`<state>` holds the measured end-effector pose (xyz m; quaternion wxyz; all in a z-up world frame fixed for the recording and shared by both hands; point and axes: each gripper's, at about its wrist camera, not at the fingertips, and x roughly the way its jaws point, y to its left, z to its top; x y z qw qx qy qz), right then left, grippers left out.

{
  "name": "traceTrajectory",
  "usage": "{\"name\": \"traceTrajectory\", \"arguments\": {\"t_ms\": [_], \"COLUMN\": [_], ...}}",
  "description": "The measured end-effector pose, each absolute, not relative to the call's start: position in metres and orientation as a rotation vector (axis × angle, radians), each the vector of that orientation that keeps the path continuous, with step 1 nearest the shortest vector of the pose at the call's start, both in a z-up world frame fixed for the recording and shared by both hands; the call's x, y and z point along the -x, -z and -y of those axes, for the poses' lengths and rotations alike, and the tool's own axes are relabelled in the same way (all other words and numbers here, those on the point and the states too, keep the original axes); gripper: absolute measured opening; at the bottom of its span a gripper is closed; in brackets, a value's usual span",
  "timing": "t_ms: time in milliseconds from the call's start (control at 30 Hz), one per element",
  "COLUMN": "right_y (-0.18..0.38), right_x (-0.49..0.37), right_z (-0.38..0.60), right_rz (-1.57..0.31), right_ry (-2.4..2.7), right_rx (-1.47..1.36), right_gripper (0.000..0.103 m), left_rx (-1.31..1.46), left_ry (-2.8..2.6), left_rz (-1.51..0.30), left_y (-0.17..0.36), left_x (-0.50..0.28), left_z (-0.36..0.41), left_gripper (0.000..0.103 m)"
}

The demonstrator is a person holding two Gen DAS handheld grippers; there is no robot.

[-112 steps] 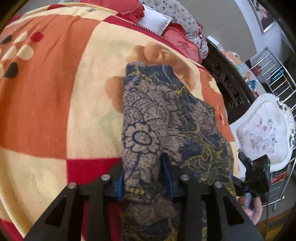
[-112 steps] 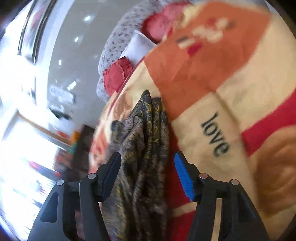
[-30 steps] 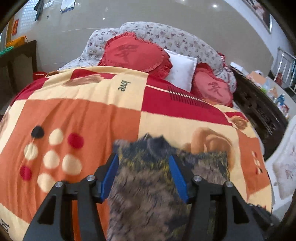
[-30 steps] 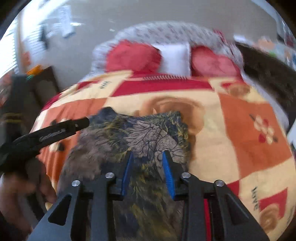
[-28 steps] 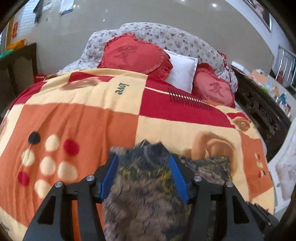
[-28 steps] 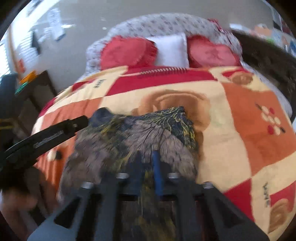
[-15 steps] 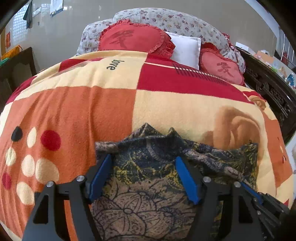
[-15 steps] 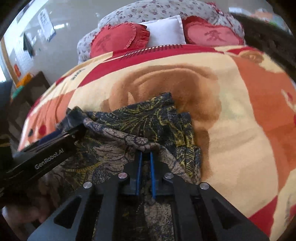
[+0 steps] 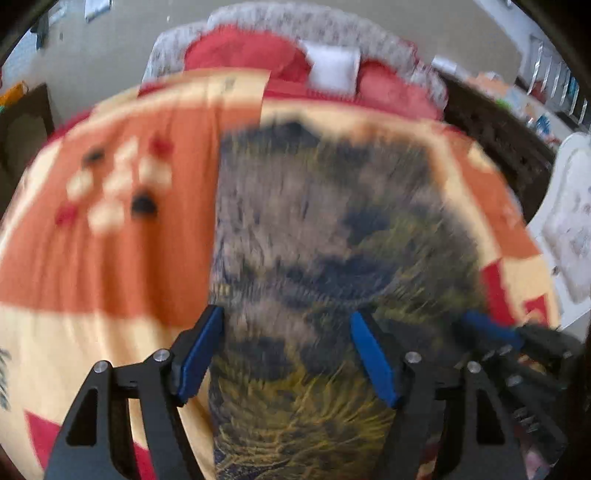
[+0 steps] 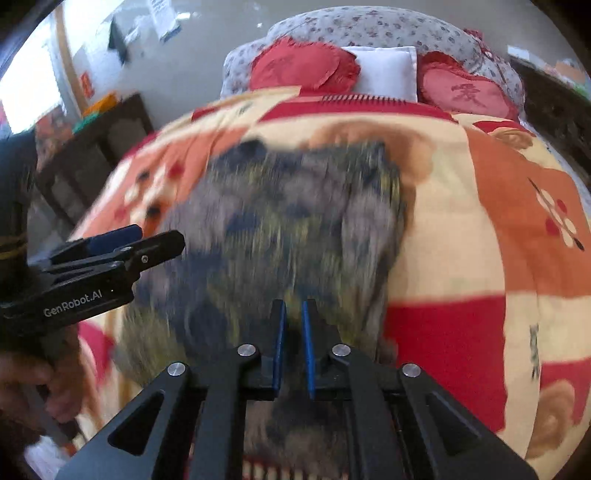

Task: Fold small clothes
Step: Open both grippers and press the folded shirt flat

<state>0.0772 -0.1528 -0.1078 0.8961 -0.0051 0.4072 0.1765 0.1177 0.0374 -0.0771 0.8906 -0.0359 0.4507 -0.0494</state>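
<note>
The dark patterned garment (image 9: 325, 236) lies spread on the bed's patchwork blanket (image 9: 110, 258), its navy, grey and yellow print smeared by motion blur in both views, so folds and edges are hard to make out. Its near end runs out of the bottom of both views, under the grippers.

The left gripper (image 9: 286, 354) sits over the garment's near part with its blue-padded jaws wide apart; cloth fills the gap between them, but neither pad clearly pinches it. The right gripper (image 10: 291, 347) has its jaws drawn nearly together, a thin slit left between the pads, with fabric running up to them; whether cloth is actually caught in that slit is hidden by the blur. In the right wrist view the left gripper shows at the left edge, held by a hand (image 10: 22, 384) that is partly cut off.

Beyond the blanket, red heart cushions (image 10: 306, 66) and a white pillow (image 10: 386, 72) lean against a floral headboard (image 10: 369, 26). A dark carved bed frame (image 9: 495, 136) is blurred at the right
</note>
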Motion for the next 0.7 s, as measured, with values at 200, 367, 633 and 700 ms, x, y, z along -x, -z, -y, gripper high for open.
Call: {"name": "traceTrajectory", "arguments": {"t_ms": [200,367,633,700], "right_y": [0.112,0.085,0.129,0.129], "right_x": [-0.084,-0.039,-0.030,-0.024], "right_z": [0.178,0.163,0.171,0.167], "right_rz": [-0.885,-0.828,-0.866,-0.841], "right_ry": [-0.401,-0.429,-0.397,-0.382], "right_rx": [-0.163,-0.037,-0.081,-0.040], "right_gripper": [0.014,0.014,0.017,0.017], "left_rx": [0.213,0.089,-0.070,-0.069], "left_ry": [0.115,0.169,0.120,0.111], "left_rz": [-0.976,-0.868,-0.896,-0.888], "left_y": [0.070,0.050,0.086,0.089], "left_x": [-0.116,-0.067,-0.065,-0.063], "left_z": [-0.058,-0.037,-0.004,-0.003], "left_gripper": [0.074,0.073,0.081,0.084]}}
